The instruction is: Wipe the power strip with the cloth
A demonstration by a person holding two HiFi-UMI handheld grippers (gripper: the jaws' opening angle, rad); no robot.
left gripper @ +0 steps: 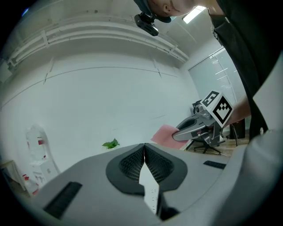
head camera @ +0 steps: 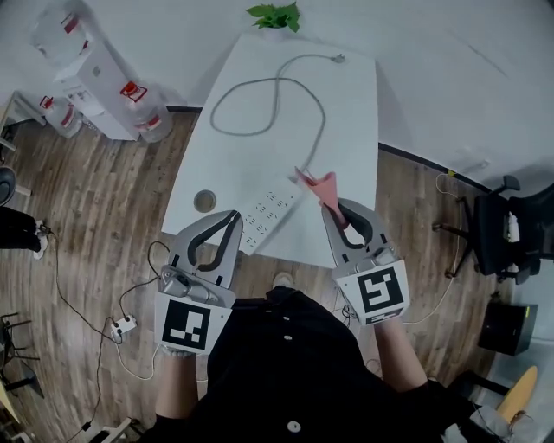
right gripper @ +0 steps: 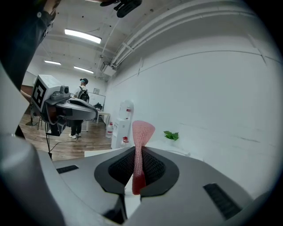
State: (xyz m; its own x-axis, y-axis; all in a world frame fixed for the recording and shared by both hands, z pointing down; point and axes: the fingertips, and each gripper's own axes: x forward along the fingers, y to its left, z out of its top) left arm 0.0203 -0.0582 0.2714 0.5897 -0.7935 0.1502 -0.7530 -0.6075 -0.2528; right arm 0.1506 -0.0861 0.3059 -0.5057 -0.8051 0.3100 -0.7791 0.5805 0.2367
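Note:
A white power strip (head camera: 270, 214) lies slanted near the front edge of the white table (head camera: 355, 112). Its grey cable (head camera: 275, 91) loops away to a loose plug (head camera: 338, 59). My left gripper (head camera: 234, 216) is shut on the strip's near end, and the strip (left gripper: 148, 182) shows as a white wedge between the closed jaws (left gripper: 144, 148). My right gripper (head camera: 332, 208) is shut on a pink cloth (head camera: 318, 183), which stands up out of the jaws (right gripper: 138, 152) as a pinched fan (right gripper: 141, 131). The cloth hangs just right of the strip's far end, and I cannot tell whether they touch.
A small round object (head camera: 205, 201) sits on the table left of the strip. A green plant (head camera: 275, 15) stands at the far end. Water bottles and a dispenser (head camera: 95, 78) are at the left, an office chair (head camera: 498, 234) at the right. Another strip with cords (head camera: 121, 327) lies on the wooden floor.

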